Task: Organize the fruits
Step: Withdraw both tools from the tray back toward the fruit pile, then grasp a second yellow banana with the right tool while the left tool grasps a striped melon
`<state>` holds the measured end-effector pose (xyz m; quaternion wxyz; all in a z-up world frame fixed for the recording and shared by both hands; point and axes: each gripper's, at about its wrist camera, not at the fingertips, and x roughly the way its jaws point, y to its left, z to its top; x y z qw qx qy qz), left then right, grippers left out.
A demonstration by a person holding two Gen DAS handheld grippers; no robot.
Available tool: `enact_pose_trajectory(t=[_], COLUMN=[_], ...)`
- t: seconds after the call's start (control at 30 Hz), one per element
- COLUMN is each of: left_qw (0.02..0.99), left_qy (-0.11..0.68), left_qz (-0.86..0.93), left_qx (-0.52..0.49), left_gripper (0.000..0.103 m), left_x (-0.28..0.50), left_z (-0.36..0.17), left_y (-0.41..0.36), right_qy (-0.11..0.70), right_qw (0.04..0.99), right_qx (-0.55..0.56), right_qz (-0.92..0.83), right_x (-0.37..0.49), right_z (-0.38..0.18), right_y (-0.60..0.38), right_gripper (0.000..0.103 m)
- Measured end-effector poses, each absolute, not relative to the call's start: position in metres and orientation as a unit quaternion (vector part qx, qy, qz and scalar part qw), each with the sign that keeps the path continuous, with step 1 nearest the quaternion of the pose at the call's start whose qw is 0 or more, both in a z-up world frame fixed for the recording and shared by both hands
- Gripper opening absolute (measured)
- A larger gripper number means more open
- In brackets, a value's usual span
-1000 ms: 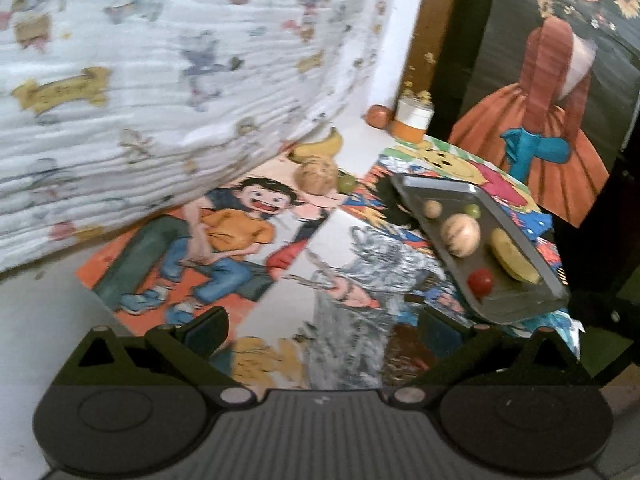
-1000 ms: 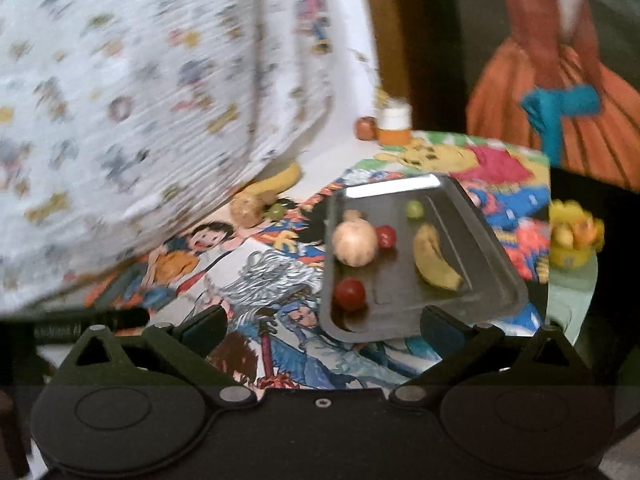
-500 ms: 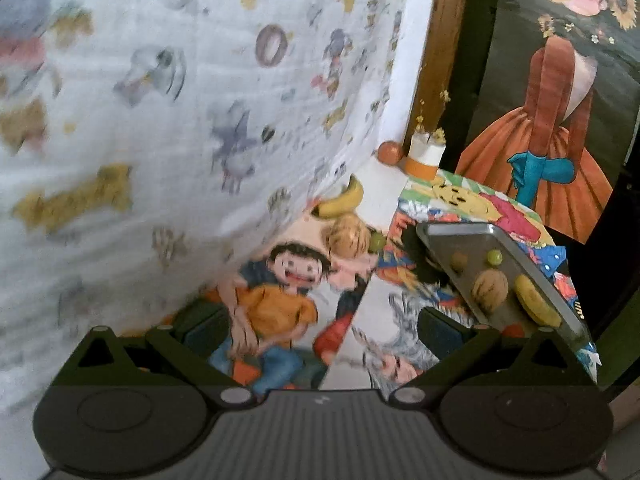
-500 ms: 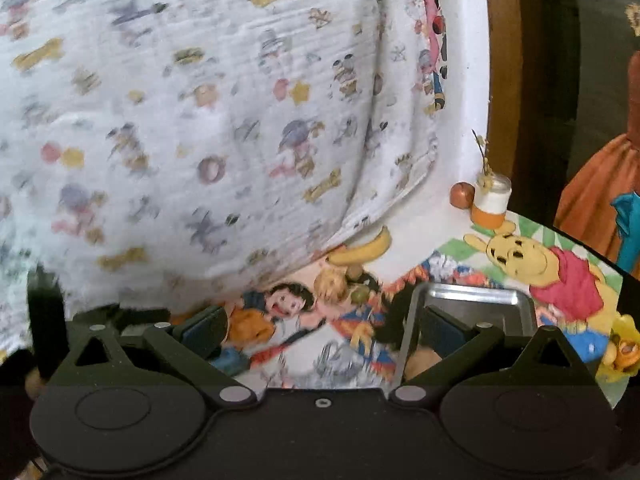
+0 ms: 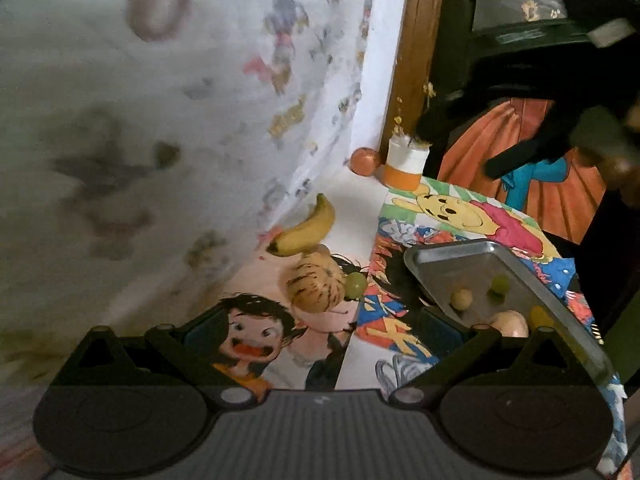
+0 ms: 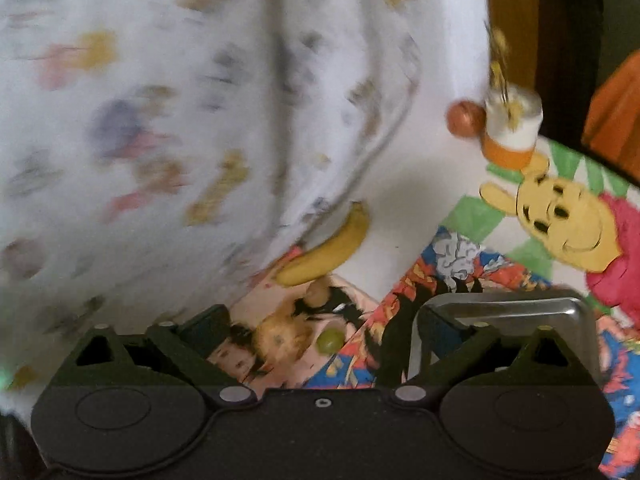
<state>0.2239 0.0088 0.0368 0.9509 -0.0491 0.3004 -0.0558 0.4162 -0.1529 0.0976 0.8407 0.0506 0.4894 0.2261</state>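
A banana (image 5: 304,232), a striped melon (image 5: 316,286) and a green grape (image 5: 355,284) lie loose on the picture-covered table beside the patterned cloth. My left gripper (image 5: 324,328) is open just short of the melon, nothing between its fingers. To the right, a metal tray (image 5: 448,260) holds a small tan fruit (image 5: 461,299), a green one (image 5: 499,283) and another melon (image 5: 508,324). My right gripper (image 6: 322,332) hovers above the blurred melon (image 6: 282,336) and grape (image 6: 330,340). Its jaws are closing but the pads touch nothing. The banana (image 6: 324,252) lies beyond them and the tray's corner (image 6: 500,308) is at right.
A printed white cloth (image 5: 160,140) hangs along the left and reaches the table. A white-and-orange jar (image 5: 406,162) and a reddish round fruit (image 5: 365,161) stand at the far corner. A dark blurred device and a hand (image 5: 560,92) fill the upper right of the left wrist view.
Both grippers have swung left, away from the tray and toward the loose banana, melon and grape by the cloth. The tray's fruits have left the right wrist view.
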Motion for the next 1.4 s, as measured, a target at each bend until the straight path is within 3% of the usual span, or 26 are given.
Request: enact_pose_trajectory(t=[0.23,0.5,0.87,1.03,1.4], left_qw=[0.946,0.947,0.942,0.940,0.939], left_qy=[0.311,0.306,0.317,0.321,0.321], left_qz=[-0.068,-0.051,-0.054,-0.061,-0.051], left_qx=[-0.069,-0.084,-0.094,-0.099,-0.112], left_gripper=[0.100,0.090,0.069,0.057,0.056], left_x=[0.271,0.297,0.316,0.320,0.310], left_z=[0.004,-0.010,-0.020,-0.026,-0.023], left_y=[0.006,0.012,0.012,0.012,0.014], right_qy=[0.521,0.525,0.511,0.506,0.478], right_qw=[0.819,0.814,0.827,0.832,0.820], right_qx=[0.120,0.158,0.157,0.155,0.262], right_qz=[0.208,0.191,0.174,0.168,0.174], right_x=[0.475,0.508,0.506,0.503,0.487], right_z=[0.028,-0.005,-0.016,-0.017,-0.025], right_y=[-0.130,-0.108,-0.099,-0.090,-0.123], right_gripper=[0.084,0.075,0.051,0.048,0.037])
